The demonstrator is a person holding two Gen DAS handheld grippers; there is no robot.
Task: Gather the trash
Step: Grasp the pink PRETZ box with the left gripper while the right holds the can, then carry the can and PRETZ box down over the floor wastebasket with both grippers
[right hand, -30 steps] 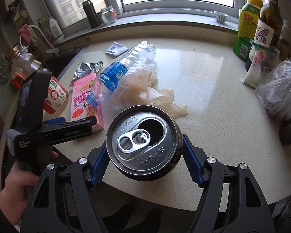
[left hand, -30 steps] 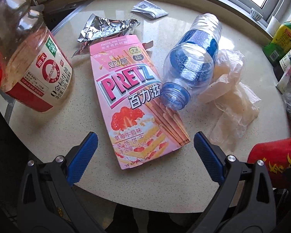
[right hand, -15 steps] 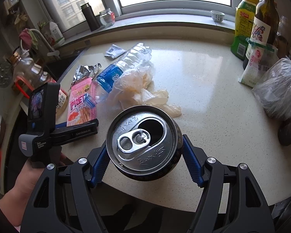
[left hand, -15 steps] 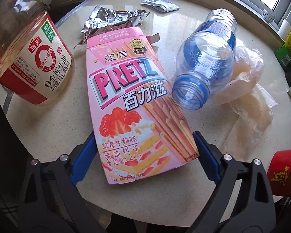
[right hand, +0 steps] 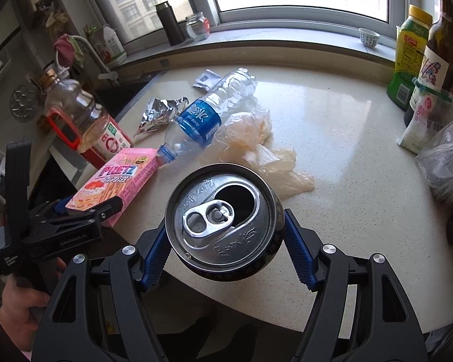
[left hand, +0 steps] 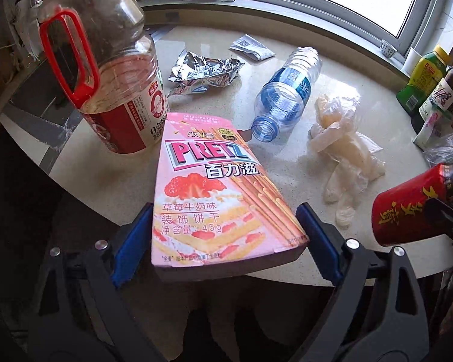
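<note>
A pink Pretz box (left hand: 214, 187) is tilted up off the pale counter (left hand: 332, 69), and my left gripper (left hand: 223, 211) is shut on its near end, blue pads pressing both long sides. In the right wrist view the box (right hand: 120, 178) hangs over the counter's left edge in the left gripper (right hand: 84, 208). My right gripper (right hand: 226, 226) is shut on an opened red drink can (right hand: 223, 220), held top towards the camera above the counter's near edge. The can (left hand: 413, 205) also shows at the right of the left wrist view.
On the counter lie an uncapped water bottle (left hand: 287, 93), a crumpled foil wrapper (left hand: 202, 72), clear plastic gloves (left hand: 344, 147) and a folded paper scrap (left hand: 252, 46). An oil jug (left hand: 117, 90) stands at the left. Bottles (left hand: 425, 81) and a plastic bag (right hand: 447, 157) line the right side.
My left gripper came forward around the Pretz box, closed on it and lifted it off the counter, drawing back towards the edge. The right gripper stayed put with the can.
</note>
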